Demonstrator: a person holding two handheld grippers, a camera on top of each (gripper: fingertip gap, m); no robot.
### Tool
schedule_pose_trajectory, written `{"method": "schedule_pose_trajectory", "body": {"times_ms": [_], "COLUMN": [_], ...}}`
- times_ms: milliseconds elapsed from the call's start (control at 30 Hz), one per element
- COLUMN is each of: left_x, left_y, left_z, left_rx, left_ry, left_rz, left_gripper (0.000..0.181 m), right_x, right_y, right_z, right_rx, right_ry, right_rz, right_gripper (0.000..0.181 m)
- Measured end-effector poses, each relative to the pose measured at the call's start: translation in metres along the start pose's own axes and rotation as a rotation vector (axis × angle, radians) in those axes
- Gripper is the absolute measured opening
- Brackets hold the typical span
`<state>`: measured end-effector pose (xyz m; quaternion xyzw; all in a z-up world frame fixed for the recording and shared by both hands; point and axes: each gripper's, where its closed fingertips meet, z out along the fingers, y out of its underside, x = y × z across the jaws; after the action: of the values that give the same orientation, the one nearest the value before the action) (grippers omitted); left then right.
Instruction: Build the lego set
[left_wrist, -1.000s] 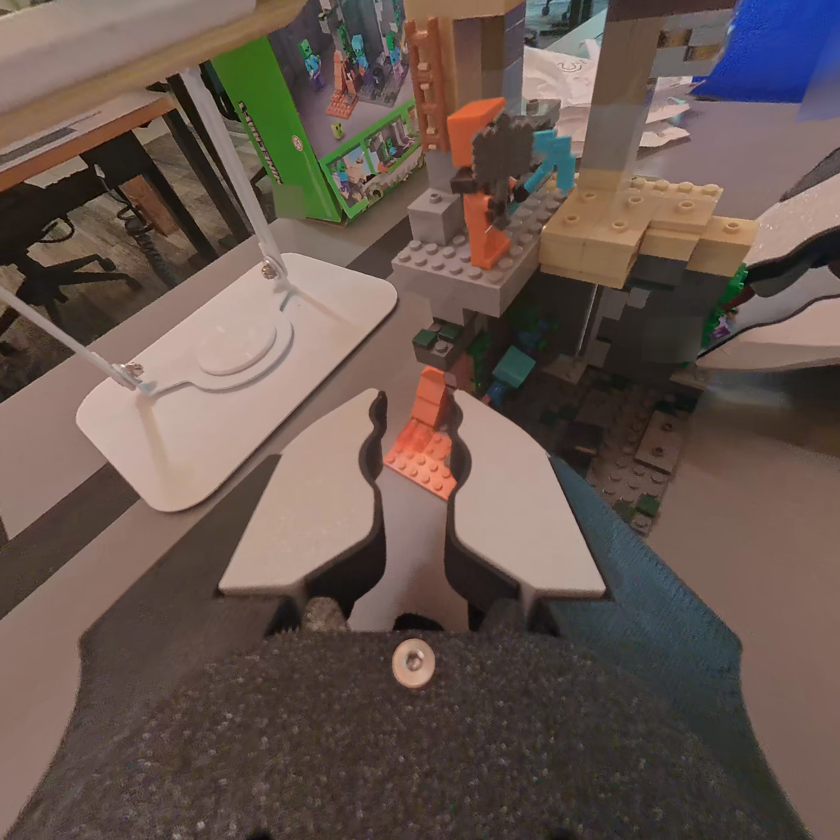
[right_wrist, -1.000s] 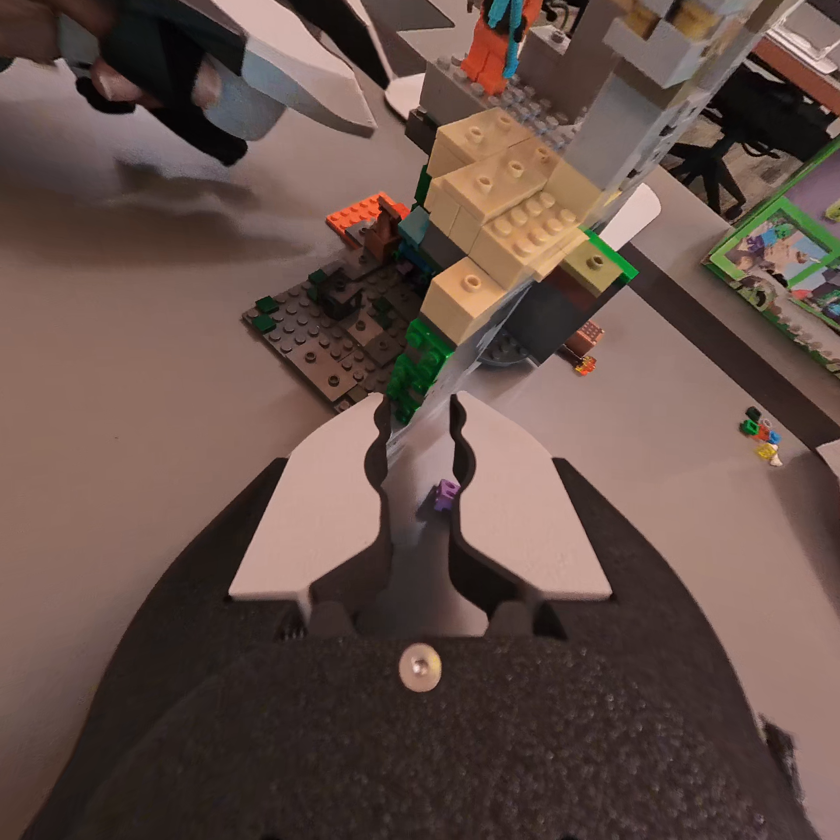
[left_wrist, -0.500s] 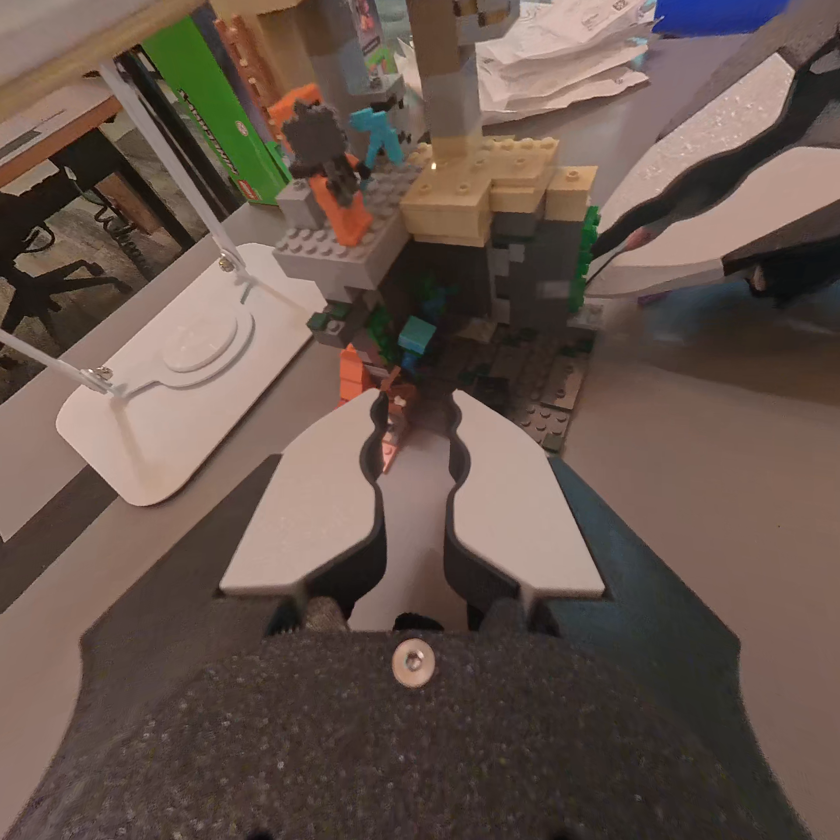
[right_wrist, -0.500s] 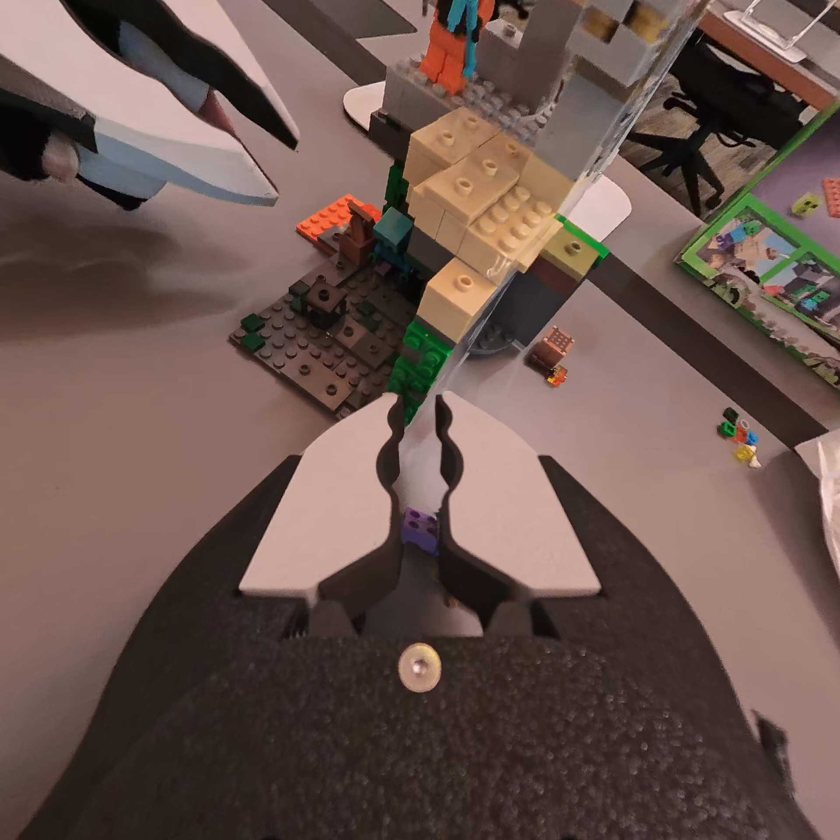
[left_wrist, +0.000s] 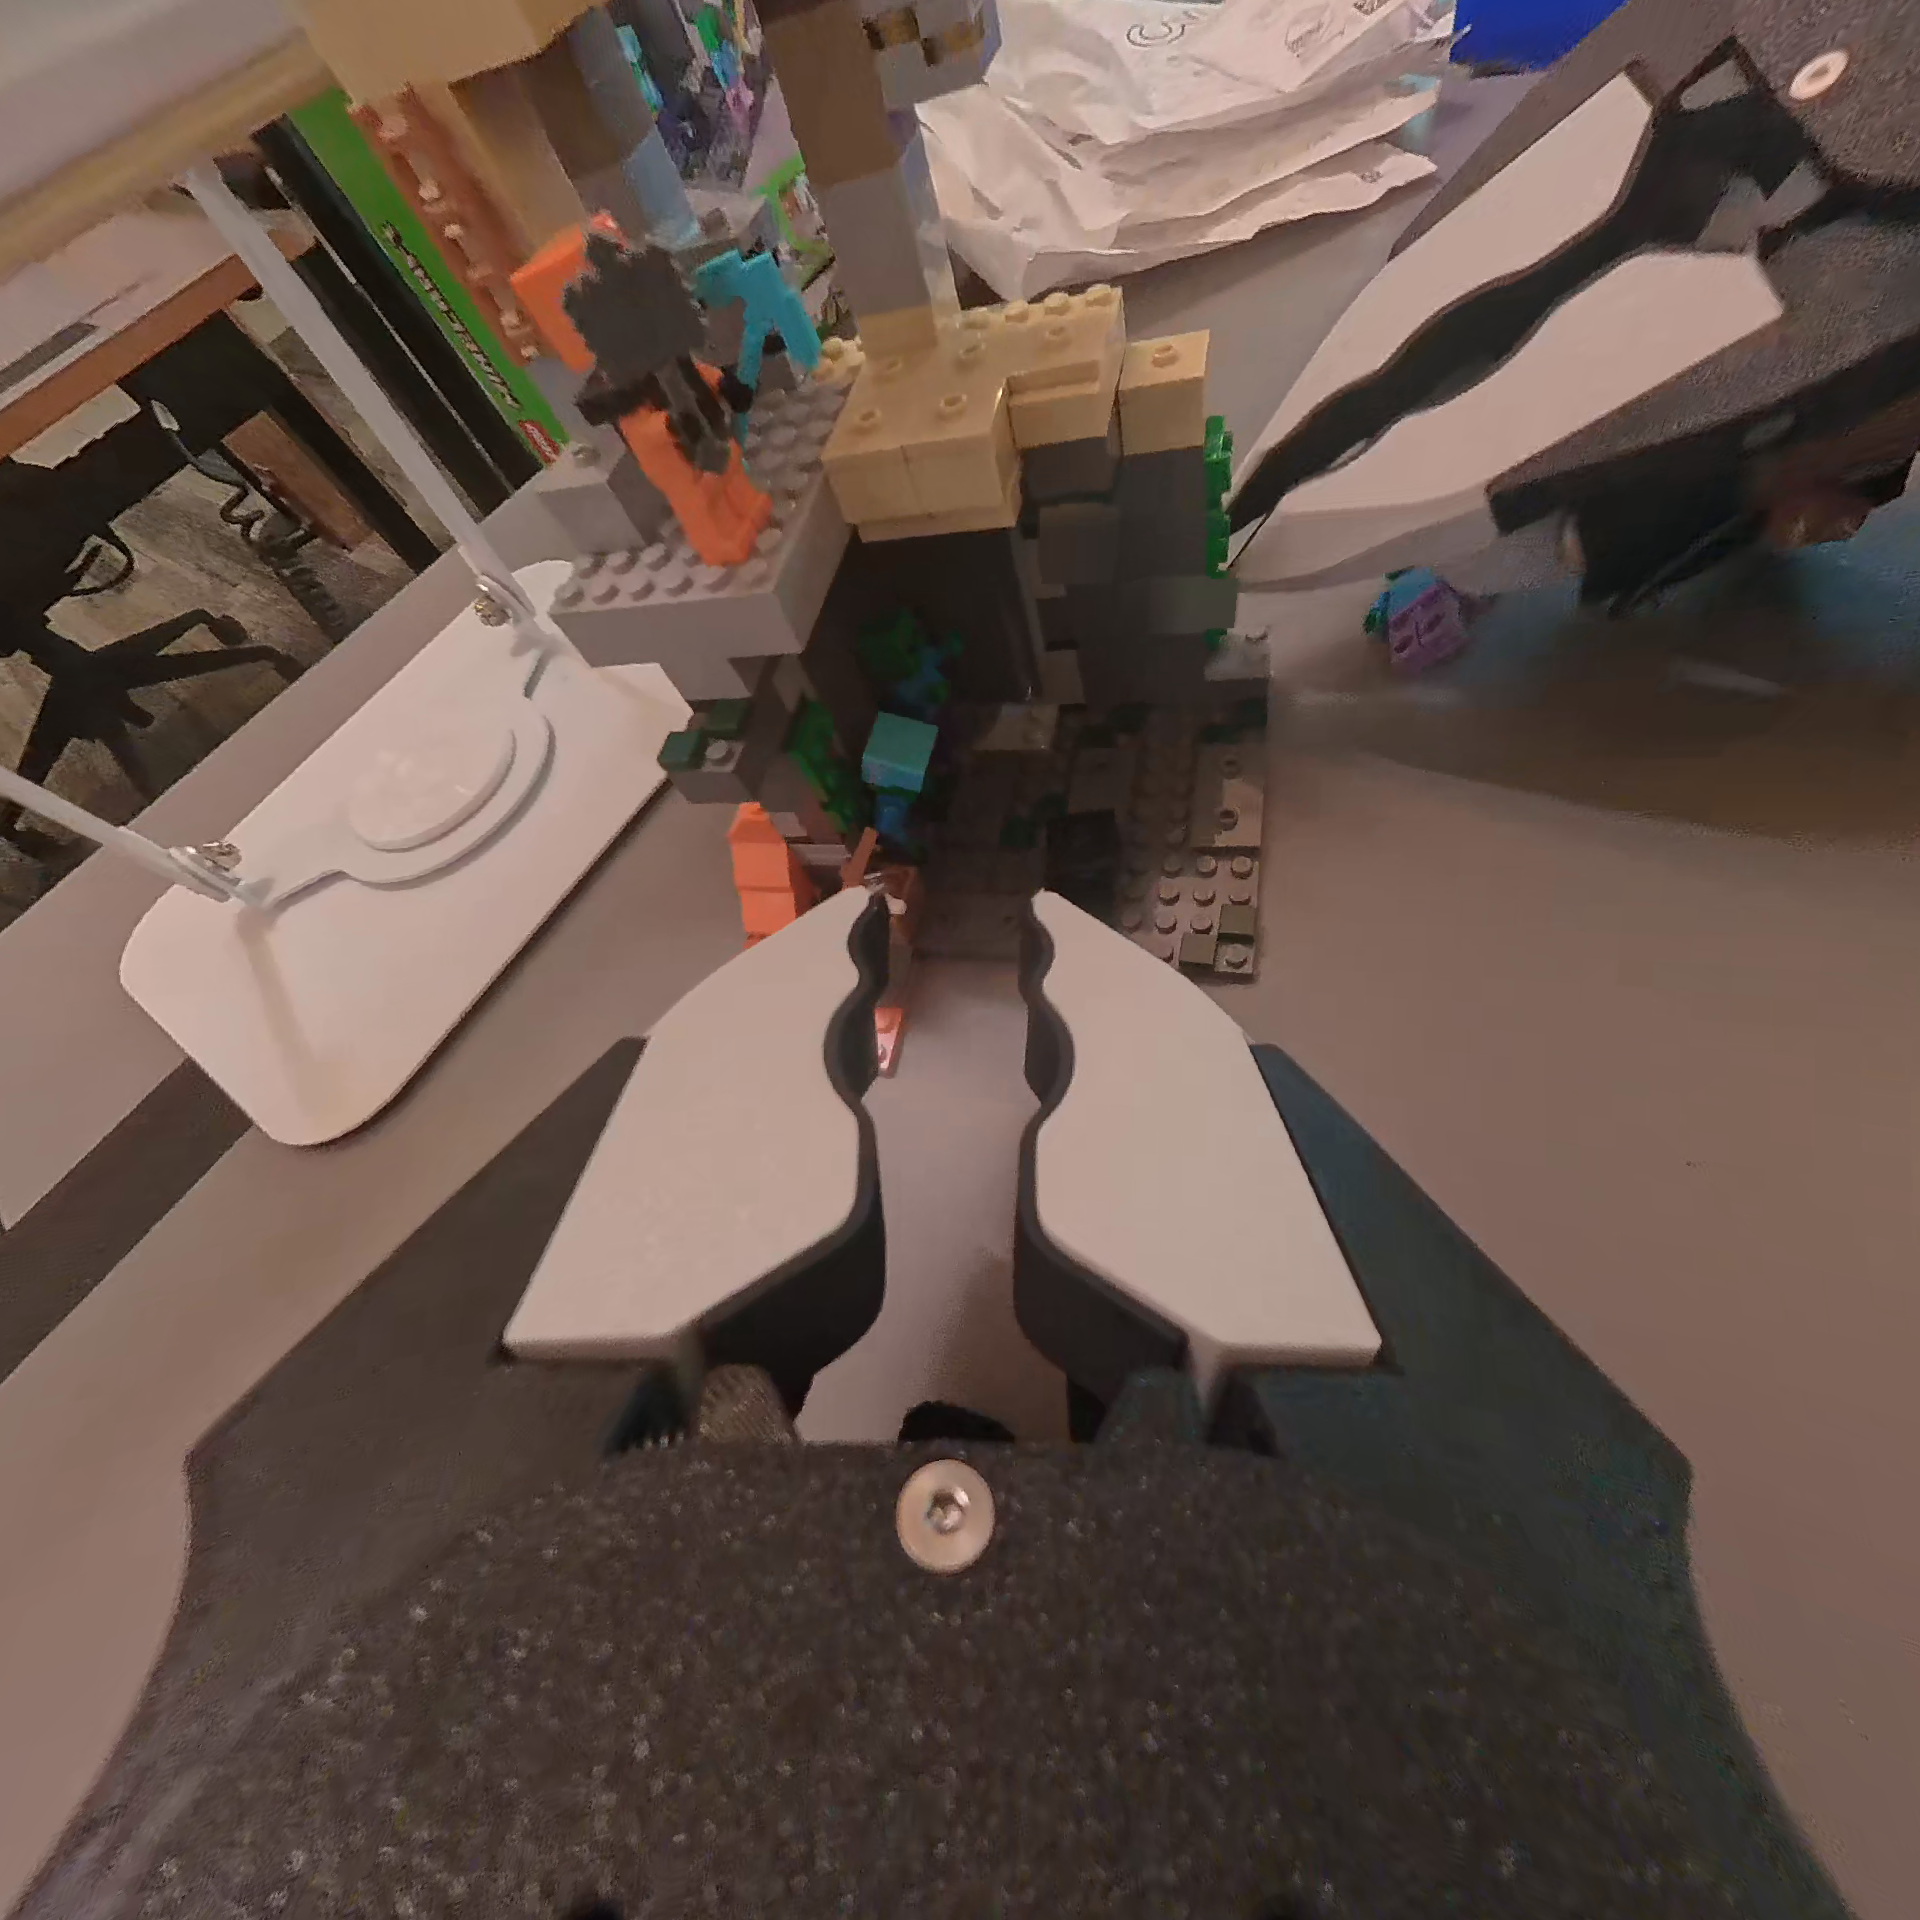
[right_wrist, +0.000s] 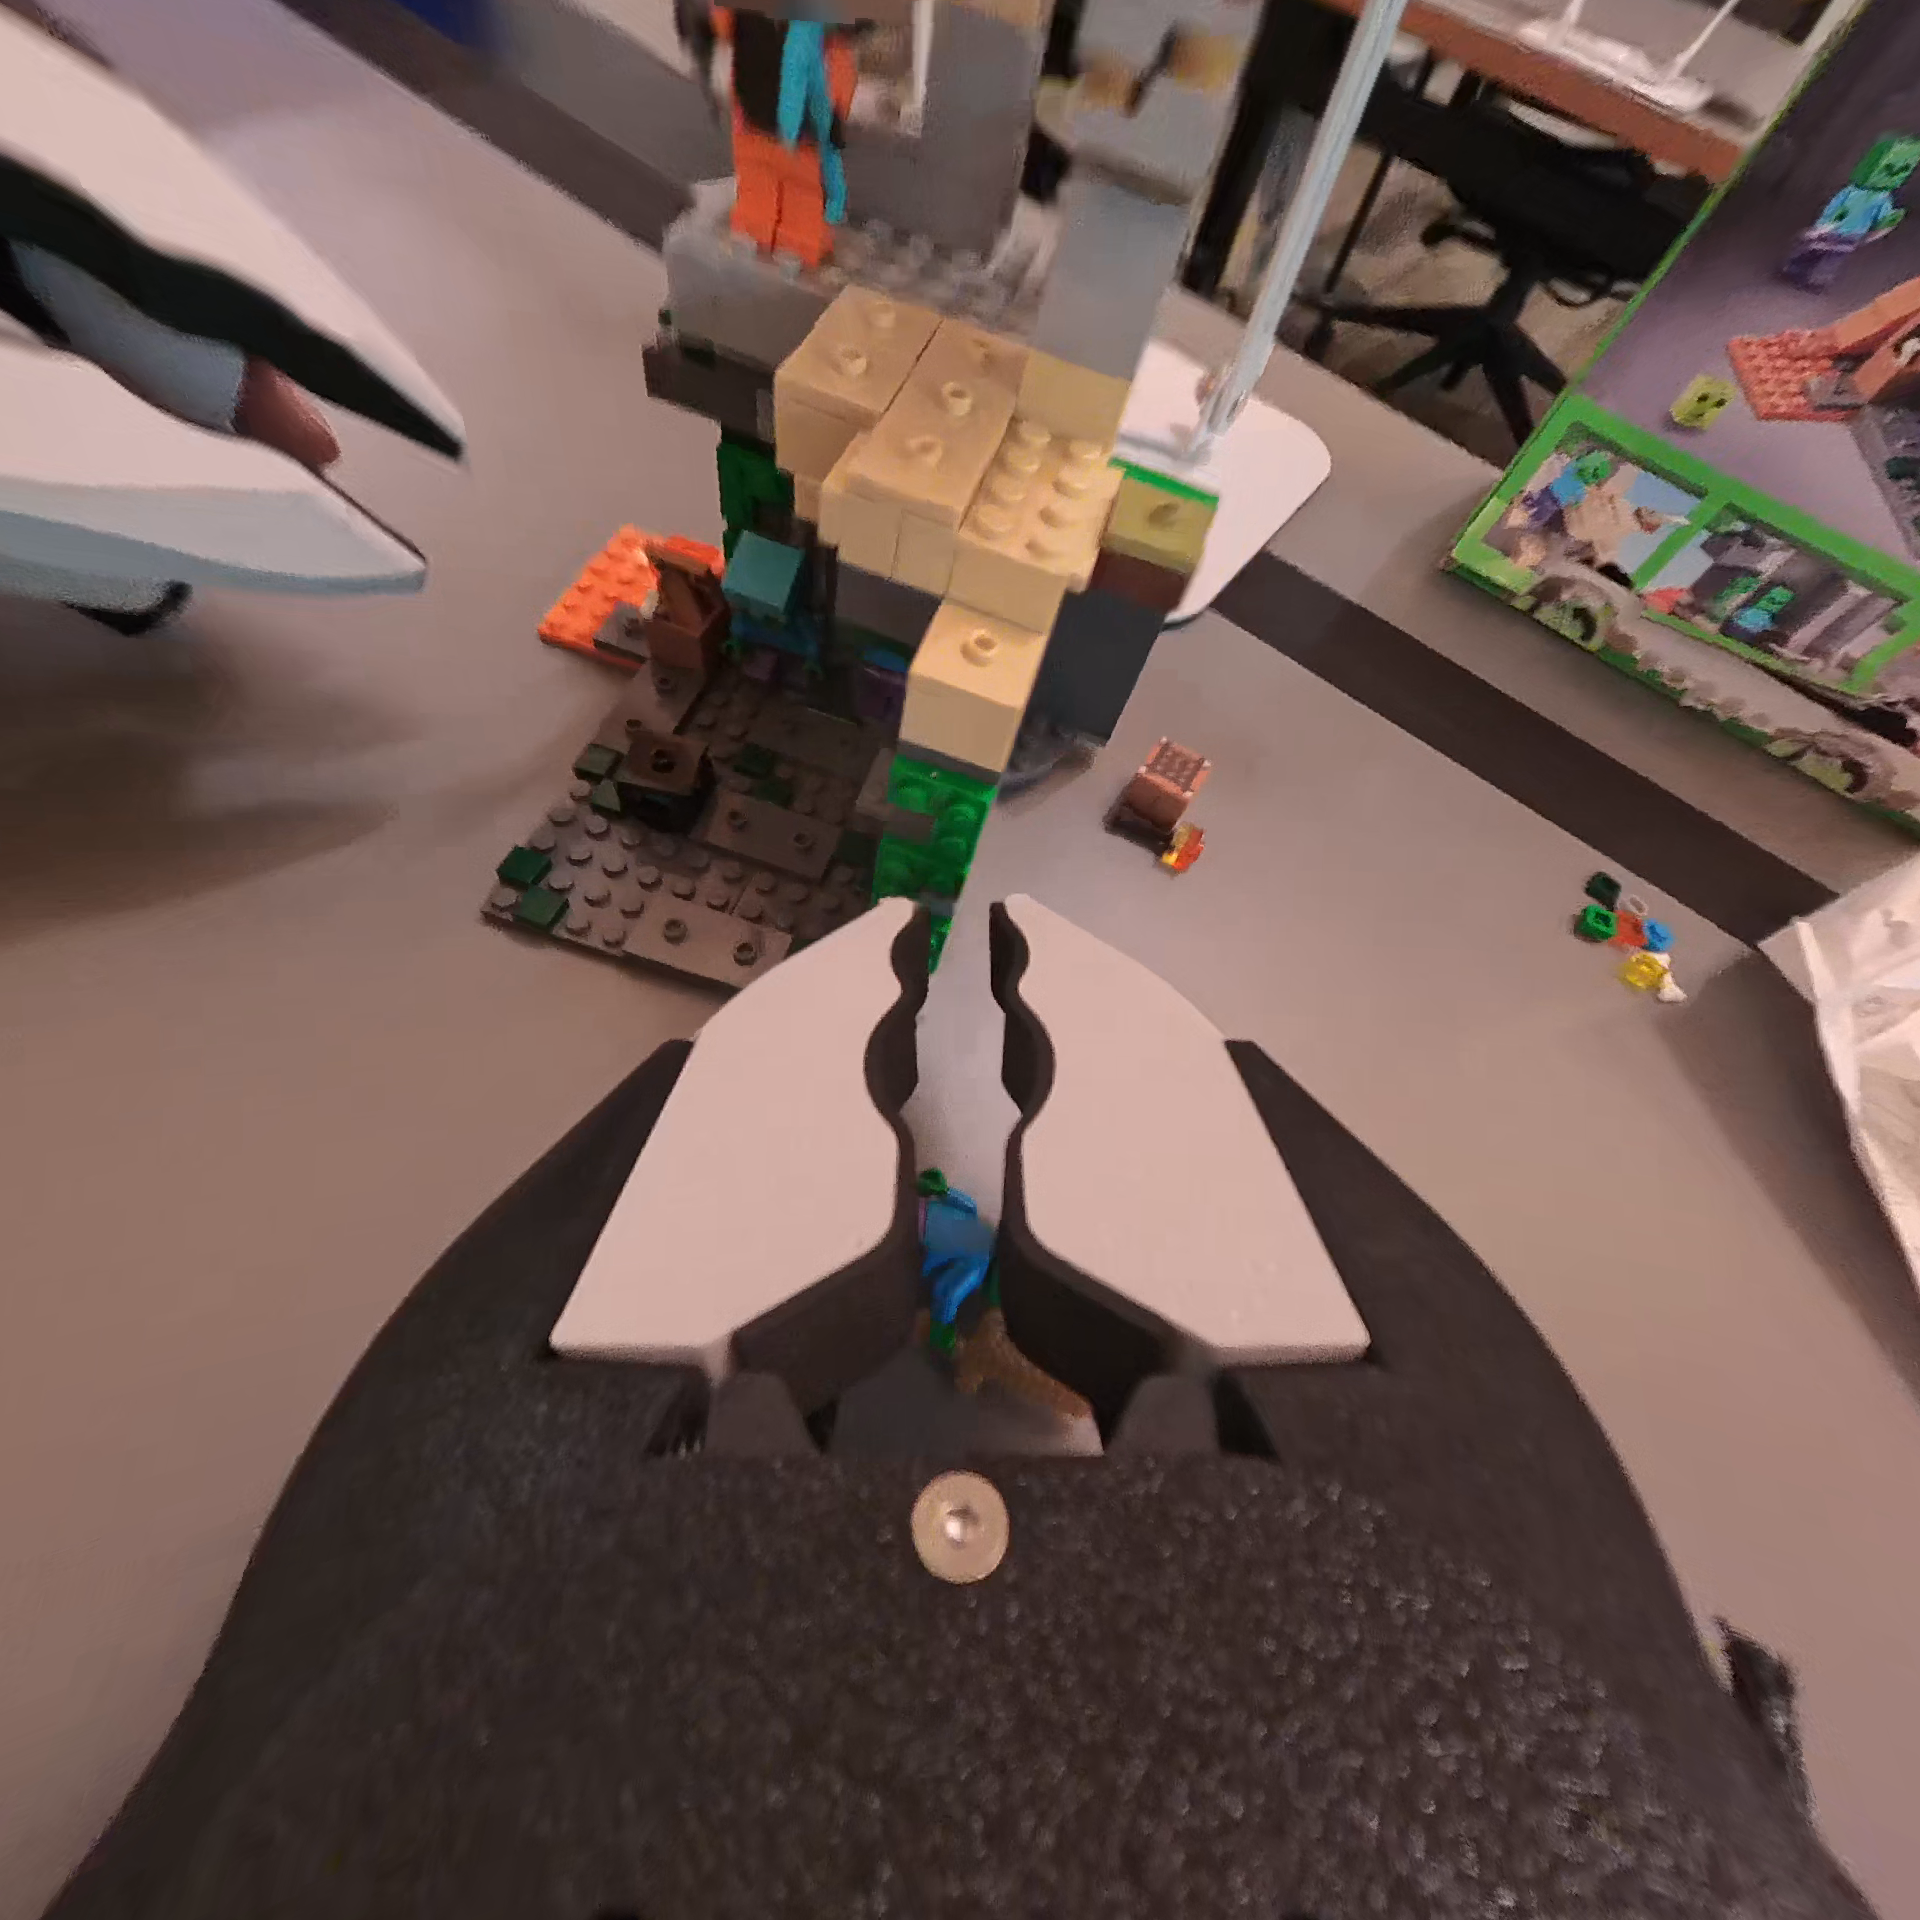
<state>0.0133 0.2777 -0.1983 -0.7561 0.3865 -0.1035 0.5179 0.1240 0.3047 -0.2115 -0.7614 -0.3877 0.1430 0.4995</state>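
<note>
Right tool (right_wrist: 956, 914) has narrowed onto a small figure (right_wrist: 951, 1262); left tool (left_wrist: 951, 914) gapes over grey table (left_wrist: 1558, 1143).

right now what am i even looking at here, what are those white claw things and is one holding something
Those are two hand-held pinchers a person works, each with a camera looking along its fingers. One picture comes from the left gripper, open and empty; the other from the right gripper, which seems closed on a small figure. On the grey table stand a half-built lego model, a green box, a white stand base, some loose bits and crumpled bags. Each gripper also shows at the edge of the other's picture.
</note>
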Motion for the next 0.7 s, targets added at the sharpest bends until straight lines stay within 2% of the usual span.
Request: {"method": "schedule_pose_trajectory", "body": {"times_ms": [167,300,500,700], "left_x": [0.000,0.003,0.007,0.014], "left_y": [-0.007,-0.016,-0.017,-0.009], "left_z": [-0.014,-0.030,-0.055,-0.075], "left_rx": [0.053,0.123,0.155,0.168], "left_ry": [-0.033,-0.041,-0.102,-0.151], "left_rz": [-0.011,-0.049,-0.052,-0.035], "left_gripper": [0.018,0.022,0.018,0.010], "right_x": [0.035,0.064,0.055,0.028], "right_y": [-0.018,-0.011,0.011,0.014], "right_z": [-0.039,-0.061,-0.066,-0.063], "right_rx": [0.144,0.159,0.068,0.037], "right_ry": [0.042,0.063,-0.043,-0.110], "right_rz": [0.128,0.165,0.060,-0.059], "right_gripper": [0.011,0.017,0.023,0.026]}}
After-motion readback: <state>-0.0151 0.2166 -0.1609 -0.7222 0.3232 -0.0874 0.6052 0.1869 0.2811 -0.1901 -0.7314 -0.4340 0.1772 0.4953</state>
